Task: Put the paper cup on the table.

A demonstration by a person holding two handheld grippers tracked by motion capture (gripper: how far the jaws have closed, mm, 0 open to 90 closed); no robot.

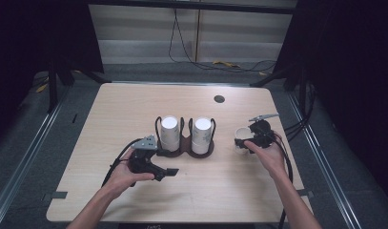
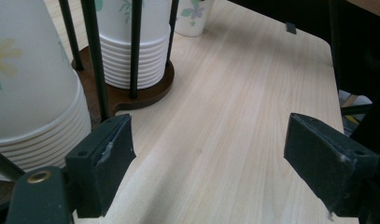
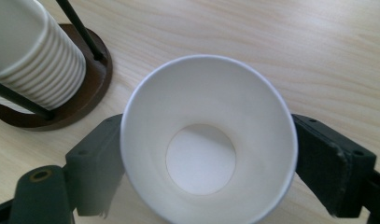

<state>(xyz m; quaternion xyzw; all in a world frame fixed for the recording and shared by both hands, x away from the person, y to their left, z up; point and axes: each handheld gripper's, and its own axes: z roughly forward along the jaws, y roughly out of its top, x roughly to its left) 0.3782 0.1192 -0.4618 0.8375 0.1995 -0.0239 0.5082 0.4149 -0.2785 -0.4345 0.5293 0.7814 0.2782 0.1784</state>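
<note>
A dark wooden cup holder (image 1: 184,151) with black wire rods stands mid-table and bears two stacks of upside-down paper cups, the left stack (image 1: 169,131) and the right stack (image 1: 201,133). To its right a single white cup (image 1: 241,135) stands upright on the table. My right gripper (image 1: 241,143) is around it; in the right gripper view the cup (image 3: 206,102) sits between the two jaws of the gripper (image 3: 206,158), which stand beside its wall without squeezing it. My left gripper (image 1: 165,173) rests in front of the holder, its jaws wide apart (image 2: 208,158) over bare wood, next to the near stack (image 2: 29,93).
The light wooden table (image 1: 134,105) has a round cable hole (image 1: 219,99) at the back right. Its right edge (image 2: 327,51) drops into dark. Cables (image 1: 182,52) lie on the floor behind, and black stands flank the table at both sides.
</note>
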